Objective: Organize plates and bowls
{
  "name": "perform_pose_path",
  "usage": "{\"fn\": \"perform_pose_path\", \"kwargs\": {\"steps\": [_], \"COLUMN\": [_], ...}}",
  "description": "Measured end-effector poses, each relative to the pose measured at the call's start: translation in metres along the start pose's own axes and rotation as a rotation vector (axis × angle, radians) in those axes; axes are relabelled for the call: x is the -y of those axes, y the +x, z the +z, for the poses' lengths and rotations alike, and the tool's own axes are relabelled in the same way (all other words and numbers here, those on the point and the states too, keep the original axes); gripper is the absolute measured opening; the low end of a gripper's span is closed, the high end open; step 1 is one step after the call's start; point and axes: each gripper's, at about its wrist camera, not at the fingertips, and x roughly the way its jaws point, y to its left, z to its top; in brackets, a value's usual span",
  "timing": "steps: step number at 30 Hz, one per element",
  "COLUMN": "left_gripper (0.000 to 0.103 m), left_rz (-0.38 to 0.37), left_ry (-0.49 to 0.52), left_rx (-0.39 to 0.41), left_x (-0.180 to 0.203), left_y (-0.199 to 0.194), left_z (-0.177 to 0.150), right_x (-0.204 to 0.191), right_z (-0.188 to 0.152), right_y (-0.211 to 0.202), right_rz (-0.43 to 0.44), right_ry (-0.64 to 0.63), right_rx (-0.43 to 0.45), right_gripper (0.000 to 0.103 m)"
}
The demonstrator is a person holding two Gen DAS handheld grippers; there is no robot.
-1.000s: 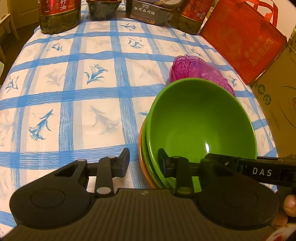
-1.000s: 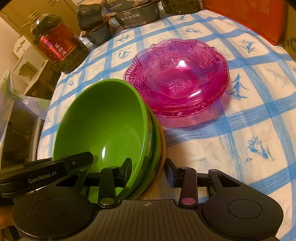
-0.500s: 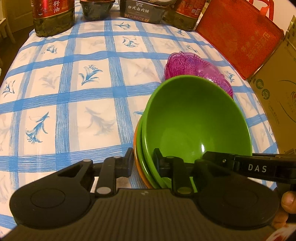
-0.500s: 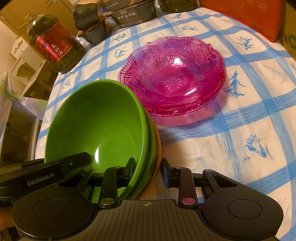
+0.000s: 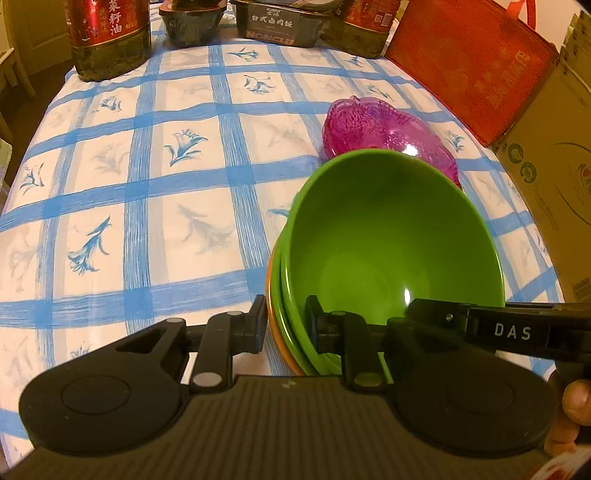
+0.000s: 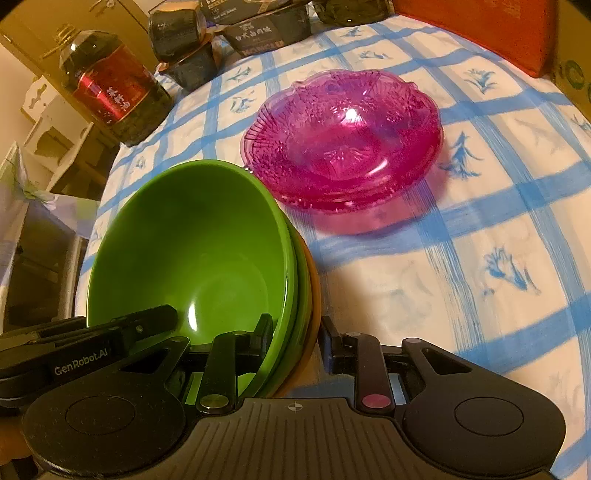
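Green bowls [image 5: 388, 236] nested in orange bowl [image 5: 275, 317], both grippers' fingers astride.

Nested bowls [image 5: 391, 243] sit on the tabletop [image 5: 147, 221], plates [image 6: 343, 144] stacked just behind them. Bottles [image 5: 107, 37] and boxes [image 5: 282, 20] line the far edge; a bag [image 5: 469, 62] stands right.

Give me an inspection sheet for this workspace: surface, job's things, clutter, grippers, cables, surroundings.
Surface: table under a blue-checked floral cloth.
Job's things: green bowl nested on a second green and an orange one; pink glass dishes stacked just beyond.
Clutter: oil bottle, dark food boxes, red bag, cardboard box along the far and right edges.
Grippers: left gripper and right gripper each clamp the bowl stack's rim on opposite sides.
Cables: nothing seen.
Surroundings: white furniture beside the table.
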Motion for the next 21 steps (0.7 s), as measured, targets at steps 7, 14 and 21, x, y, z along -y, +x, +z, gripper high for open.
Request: {"fn": "perform_pose_path", "kwargs": {"steps": [7,14,21], "left_gripper": [0.019,0.019,0.019], "left_rz": [-0.014,-0.037,-0.045], "left_ry": [0.025,0.039,0.038], "left_rx": [-0.004,-0.005,0.002], "left_x": [0.019,0.044,0.066], "left_y": [-0.014,-0.025,-0.034], "left_z": [-0.011,-0.022,-0.039], "right_x": [0.007,0.022,0.038], "right_z": [-0.014,-0.025,-0.041], "right_y": [-0.024,-0.051,-0.072], "right_rz": [-0.006,-0.022,-0.027], "right_ry": [0.006,0.010,0.017], "right_rx": [0.014,0.033,0.049], "right_gripper": [0.027,0.027,0.027]}}
